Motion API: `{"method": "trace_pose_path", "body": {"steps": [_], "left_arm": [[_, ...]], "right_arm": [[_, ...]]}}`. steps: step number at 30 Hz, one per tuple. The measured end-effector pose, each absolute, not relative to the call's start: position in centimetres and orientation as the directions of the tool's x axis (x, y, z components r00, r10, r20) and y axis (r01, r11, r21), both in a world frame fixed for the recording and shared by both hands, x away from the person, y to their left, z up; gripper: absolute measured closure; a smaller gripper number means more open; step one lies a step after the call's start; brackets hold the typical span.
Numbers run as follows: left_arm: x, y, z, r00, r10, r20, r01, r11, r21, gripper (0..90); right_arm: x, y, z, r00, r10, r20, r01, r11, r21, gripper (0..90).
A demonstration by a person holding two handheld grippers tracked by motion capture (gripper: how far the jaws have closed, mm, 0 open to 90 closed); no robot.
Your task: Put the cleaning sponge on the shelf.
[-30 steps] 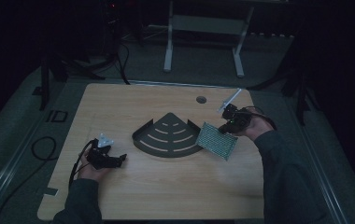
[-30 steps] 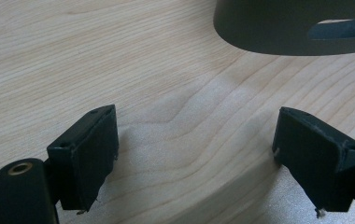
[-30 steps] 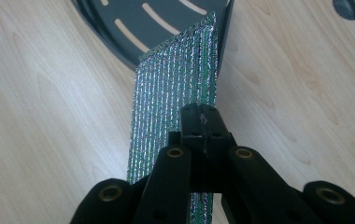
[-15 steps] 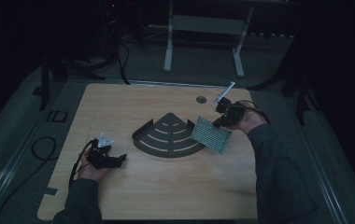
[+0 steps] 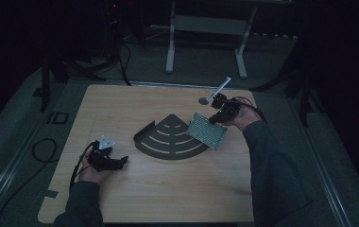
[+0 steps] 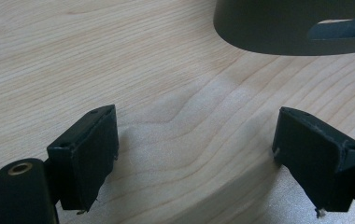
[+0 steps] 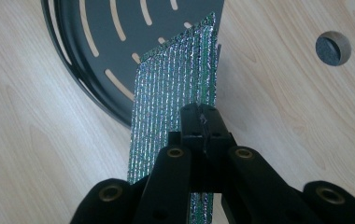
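A glittery green sponge pad (image 5: 207, 131) hangs tilted over the right edge of the dark quarter-round slotted tray (image 5: 168, 142), with my right gripper (image 5: 217, 117) shut on its upper edge. In the right gripper view the jaws meet on the sponge pad (image 7: 175, 88), and the tray (image 7: 110, 42) lies beneath and beyond it. My left gripper (image 5: 116, 161) rests on the table at the front left, pointing at the tray. Its jaws (image 6: 194, 158) stand wide open with bare wood between them, and the tray's curved wall (image 6: 297, 28) is just ahead.
The wooden table (image 5: 121, 109) has a round hole (image 5: 203, 100) near its far edge, behind the right hand. A cable (image 5: 40, 146) loops on the floor at the left. A white desk frame (image 5: 206, 28) stands beyond the table.
The right gripper has carried the sponge pad leftward and a little up, from beside the tray to over its right edge. The left gripper has stayed put.
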State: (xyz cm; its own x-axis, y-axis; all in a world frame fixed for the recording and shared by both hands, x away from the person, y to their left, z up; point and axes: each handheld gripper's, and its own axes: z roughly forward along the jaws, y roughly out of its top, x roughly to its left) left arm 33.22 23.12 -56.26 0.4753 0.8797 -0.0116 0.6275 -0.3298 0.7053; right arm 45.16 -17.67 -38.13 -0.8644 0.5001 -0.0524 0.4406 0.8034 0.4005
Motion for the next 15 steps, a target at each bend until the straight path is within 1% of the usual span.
{"method": "trace_pose_path", "body": {"steps": [15], "left_arm": [[33.2,23.1,-56.3,0.478,0.878,-0.012,0.626,-0.331,0.706,14.8]], "right_arm": [[46.4,-15.6,-38.2,-0.858,0.512,-0.040,0.451,0.789,0.417,90.0]]}}
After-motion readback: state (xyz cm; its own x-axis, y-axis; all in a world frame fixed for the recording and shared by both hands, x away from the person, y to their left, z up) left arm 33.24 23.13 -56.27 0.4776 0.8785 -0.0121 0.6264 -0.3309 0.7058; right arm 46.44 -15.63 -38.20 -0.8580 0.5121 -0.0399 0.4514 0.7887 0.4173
